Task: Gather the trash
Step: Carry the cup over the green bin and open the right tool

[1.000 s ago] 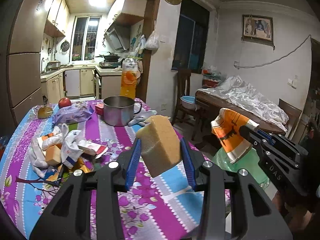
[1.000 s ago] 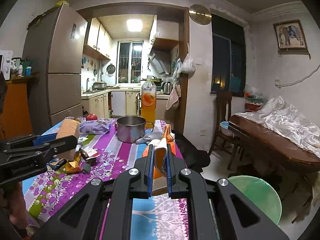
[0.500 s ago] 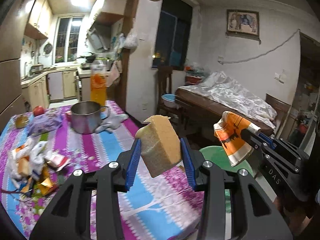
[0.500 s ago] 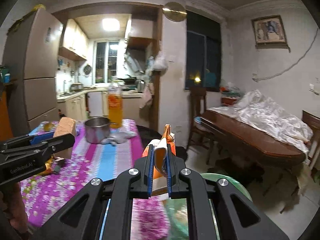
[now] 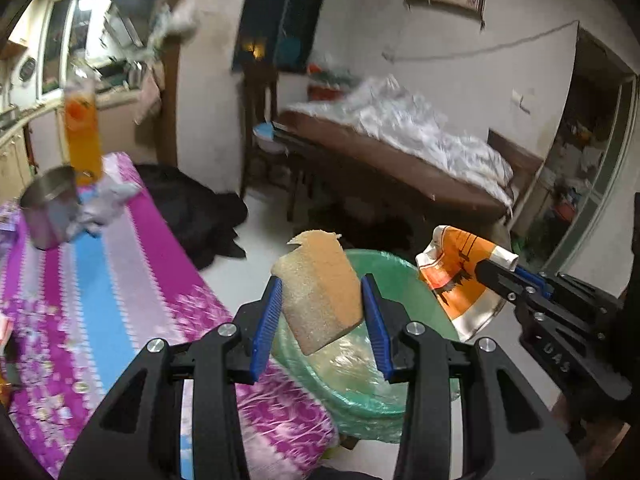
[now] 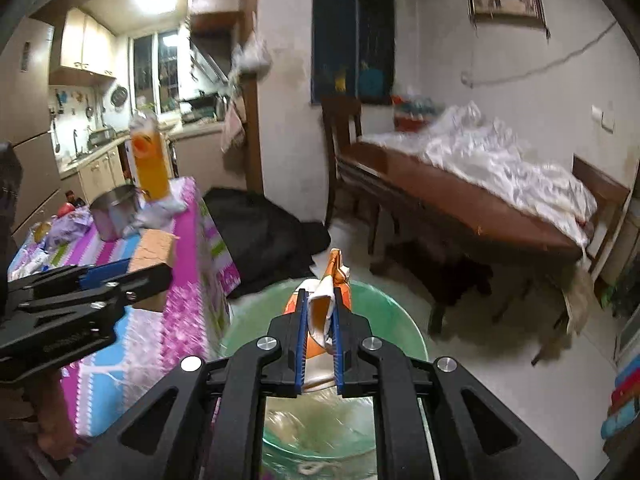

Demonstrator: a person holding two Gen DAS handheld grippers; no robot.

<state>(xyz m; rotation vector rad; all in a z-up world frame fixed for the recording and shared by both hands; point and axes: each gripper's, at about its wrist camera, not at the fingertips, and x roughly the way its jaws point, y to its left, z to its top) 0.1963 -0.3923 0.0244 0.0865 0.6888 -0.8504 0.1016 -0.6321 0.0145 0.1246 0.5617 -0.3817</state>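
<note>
Sponge block clamped between the blue-padded jaws of the left gripper, tilted, hanging past the edge of the surface and above the near rim of the green bin. Orange-and-white wrapper pinched flat in the nearly closed jaws of the right gripper, likewise hanging over the bin mouth. Both items gripped at one end, free ends forward, probably so that each falls clear once released. Bin lined with a thin translucent bag, placed on the floor just beside the surface edge, presumably for short carries. Both grippers angled downward toward the bin opening, side by side but apart. Remaining clutter at the far end of the surface: metal pot, orange drink bottle, crumpled white rag. Judged step: release over the bin not yet done. Risk: sponge block near the rim, could bounce out.
</note>
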